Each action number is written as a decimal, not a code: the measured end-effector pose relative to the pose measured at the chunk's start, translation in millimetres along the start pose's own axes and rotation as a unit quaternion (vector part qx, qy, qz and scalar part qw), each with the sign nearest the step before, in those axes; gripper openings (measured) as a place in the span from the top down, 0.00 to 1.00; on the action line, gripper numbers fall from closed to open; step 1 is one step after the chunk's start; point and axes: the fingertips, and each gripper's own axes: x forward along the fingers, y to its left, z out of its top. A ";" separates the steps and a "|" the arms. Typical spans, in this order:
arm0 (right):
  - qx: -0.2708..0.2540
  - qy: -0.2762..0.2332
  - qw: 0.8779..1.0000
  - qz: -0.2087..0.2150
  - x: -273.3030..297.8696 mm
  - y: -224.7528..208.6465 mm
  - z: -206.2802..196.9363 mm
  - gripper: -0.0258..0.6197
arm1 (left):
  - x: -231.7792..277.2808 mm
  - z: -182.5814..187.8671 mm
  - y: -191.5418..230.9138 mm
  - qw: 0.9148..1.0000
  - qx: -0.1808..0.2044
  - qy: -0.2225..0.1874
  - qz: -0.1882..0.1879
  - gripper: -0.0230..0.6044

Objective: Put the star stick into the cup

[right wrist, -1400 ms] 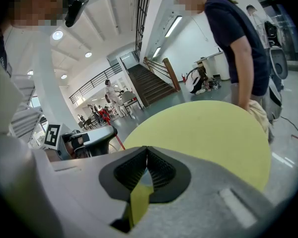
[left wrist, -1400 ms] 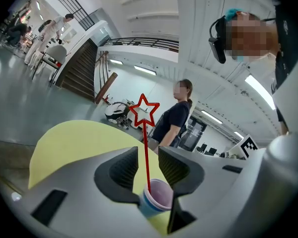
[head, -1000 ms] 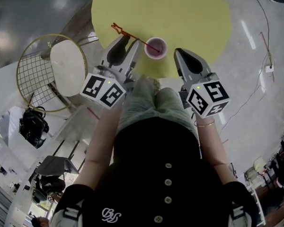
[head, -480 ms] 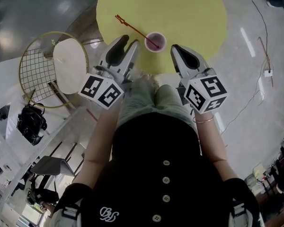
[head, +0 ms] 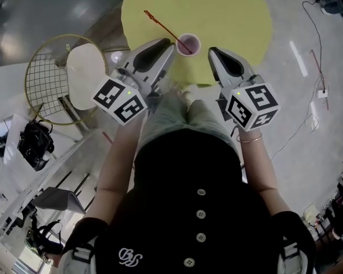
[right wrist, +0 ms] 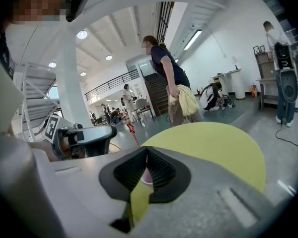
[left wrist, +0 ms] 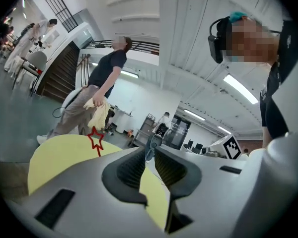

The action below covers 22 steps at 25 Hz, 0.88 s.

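The star stick (head: 160,26) is leaning in the cup (head: 188,43), so the task is looking complete; near the cup, the empty left gripper (head: 170,45) has just been closing, jaws slightly apart, and the right gripper (head: 212,51) is sitting closed, empty.

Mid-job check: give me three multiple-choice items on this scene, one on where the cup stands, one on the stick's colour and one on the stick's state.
1. What does the small pink cup stand on?
A. the round yellow table
B. the white round seat
C. the floor

2. What colour is the thin star-tipped stick?
A. green
B. red
C. blue

3. How does that stick lie?
A. flat on the table top
B. on the floor
C. leaning in the cup, star end up and outside it

Answers:
1 A: yellow table top shows all round the cup in the head view.
2 B: both the shaft and the star outline are red in every view.
3 C: the shaft runs from inside the cup up and to the left, and both gripper views show the star raised above the table.
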 end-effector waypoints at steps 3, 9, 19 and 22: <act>-0.004 -0.015 1.000 0.002 -3.7 6.3 8.8 0.96 | -0.3 9.2 -11.7 1.000 0.014 -0.009 -0.019 0.88; 0.000 -0.032 0.999 0.018 -5.8 16.3 24.8 0.96 | 9.3 10.4 -36.8 0.998 0.030 0.001 -0.047 0.93; -0.019 -0.030 0.999 0.016 -1.4 28.9 29.9 0.96 | 1.5 19.1 -31.8 0.999 0.044 -0.020 -0.018 0.93; -0.020 -0.033 0.999 0.007 -2.7 25.6 29.9 0.96 | 1.0 20.1 -30.4 0.999 0.043 -0.019 -0.015 0.93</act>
